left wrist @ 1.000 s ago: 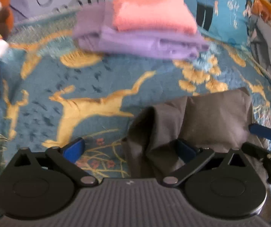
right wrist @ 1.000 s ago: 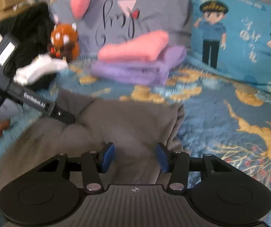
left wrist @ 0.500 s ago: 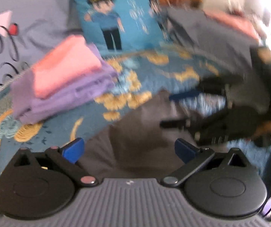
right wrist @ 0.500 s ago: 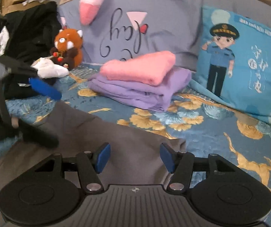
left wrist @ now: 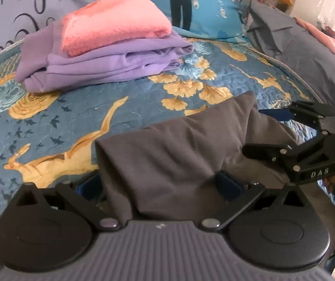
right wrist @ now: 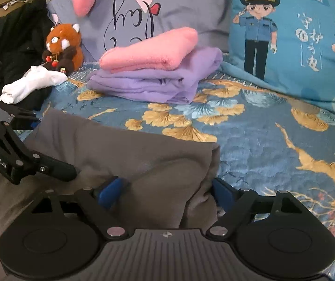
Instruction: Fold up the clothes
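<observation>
- The grey garment (left wrist: 174,154) lies bunched on the blue and gold bedspread (left wrist: 78,117), filling the lower centre of the left wrist view and the lower left of the right wrist view (right wrist: 125,154).
- The left gripper (left wrist: 159,185) sits at the bottom of its own frame with its blue-padded fingers spread wide; grey cloth is heaped between them, and nothing is pinched.
- The right gripper (right wrist: 167,192) is likewise parted at the bottom of its frame, a fold of the same cloth rising between its pads without being clamped.
- In the left wrist view the right gripper (left wrist: 270,131) enters from the right edge, its fingers apart over the garment.
- In the right wrist view the left gripper (right wrist: 48,145) reaches in from the left edge, resting against the cloth.
- A folded pink towel (left wrist: 113,21) lies on a folded purple garment (left wrist: 106,65) in the upper part of both frames.
- A plush red panda (right wrist: 62,46) sits in the upper left of the right wrist view, and a blue cartoon pillow (right wrist: 291,39) in the upper right.
</observation>
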